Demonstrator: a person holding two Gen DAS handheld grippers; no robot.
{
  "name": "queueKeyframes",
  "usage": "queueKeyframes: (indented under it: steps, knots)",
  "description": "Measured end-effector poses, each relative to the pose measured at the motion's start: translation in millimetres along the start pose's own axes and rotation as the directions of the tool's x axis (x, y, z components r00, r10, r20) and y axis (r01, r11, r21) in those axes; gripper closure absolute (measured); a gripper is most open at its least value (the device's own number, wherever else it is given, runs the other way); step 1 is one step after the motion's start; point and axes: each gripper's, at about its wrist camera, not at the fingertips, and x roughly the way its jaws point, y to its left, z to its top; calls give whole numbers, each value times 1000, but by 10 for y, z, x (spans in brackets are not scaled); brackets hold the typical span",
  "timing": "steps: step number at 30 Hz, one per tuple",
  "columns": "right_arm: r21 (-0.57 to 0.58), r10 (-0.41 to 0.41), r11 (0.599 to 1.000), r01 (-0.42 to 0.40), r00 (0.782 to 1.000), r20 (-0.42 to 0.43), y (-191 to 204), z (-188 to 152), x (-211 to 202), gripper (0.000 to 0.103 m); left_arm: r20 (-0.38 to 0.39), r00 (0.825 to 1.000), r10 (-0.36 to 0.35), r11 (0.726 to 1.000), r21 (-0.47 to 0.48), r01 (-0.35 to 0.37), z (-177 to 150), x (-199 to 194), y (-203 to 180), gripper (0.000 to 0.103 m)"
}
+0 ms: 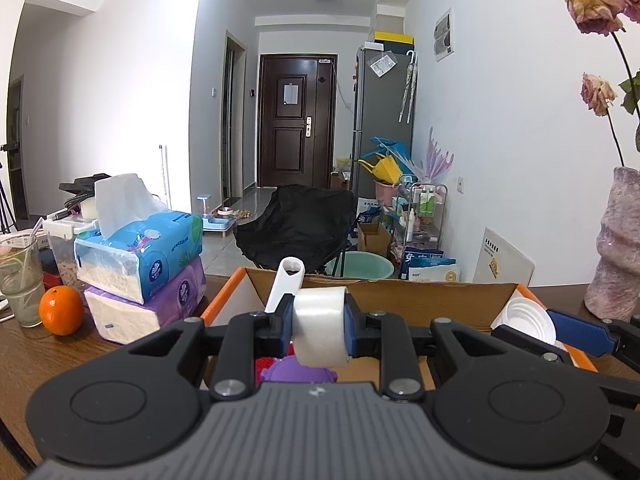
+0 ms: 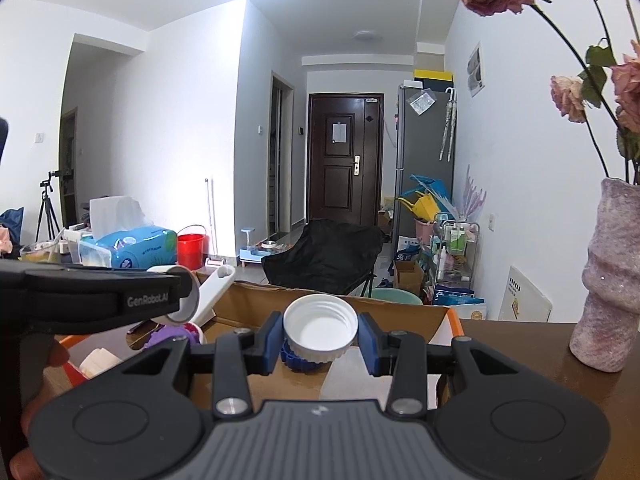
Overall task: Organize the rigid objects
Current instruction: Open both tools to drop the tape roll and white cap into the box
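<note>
My left gripper [image 1: 320, 326] is shut on a roll of clear tape [image 1: 322, 324], held above an open cardboard box [image 1: 420, 298] with orange flap edges. Inside the box, a purple toy [image 1: 298, 372] lies below the roll and a white plastic handle [image 1: 286, 284] leans against the back wall. My right gripper [image 2: 320, 340] is shut on a white screw lid [image 2: 320, 328], open side up, over the same box [image 2: 392, 316]; a blue ribbed cap [image 2: 298, 362] lies under it. The left gripper with the tape roll [image 2: 186, 300] reaches in from the left of the right wrist view.
Stacked tissue packs [image 1: 140, 264], an orange [image 1: 61, 310] and a glass with a straw [image 1: 20, 280] stand on the wooden table [image 1: 48, 360] left of the box. A pinkish vase [image 2: 608, 280] with dried roses stands to the right. A black chair [image 1: 298, 228] is behind the table.
</note>
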Motion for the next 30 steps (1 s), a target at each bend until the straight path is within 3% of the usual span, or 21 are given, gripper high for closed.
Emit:
queueKeyframes:
  steps: [11,13,14,16,17,18,19,21,24,30]
  knots:
    - [-31,0,1000,-2,999,-46,32,17,152,64,-13,1000,7,1000,22,-7,20,130,8,77]
    - [-32,-7,999,6,999,-53,31,20,147,64,-15,1000,6,1000,24,-6,23,125,15,69]
    - [-34,-13,999,12,998,-54,23,19,150,62,-11,1000,6,1000,24,-6,23,113,18,56]
    - [-37,-28,999,26,998,-57,20,17,144,48,7,1000,13,1000,21,-13,31,71,29,37]
    - [-37,-39,999,37,998,-53,10,15,135,34,16,1000,22,1000,19,-22,41,52,41,25]
    - [-34,-49,998,47,998,-48,0,16,125,23,27,999,28,999,18,-29,46,31,51,20]
    - [-31,-58,998,57,997,-42,-9,17,117,18,33,999,31,999,16,-31,57,18,67,18]
    - [-26,-82,996,82,996,-26,-28,24,98,2,40,998,41,999,8,-41,70,1,93,0]
    - [-14,-107,994,107,994,7,-58,5,68,0,59,996,60,998,-5,-60,79,-21,133,0]
    - [-18,-109,994,109,994,-5,-70,-3,80,0,38,997,67,998,-16,-67,78,12,157,0]
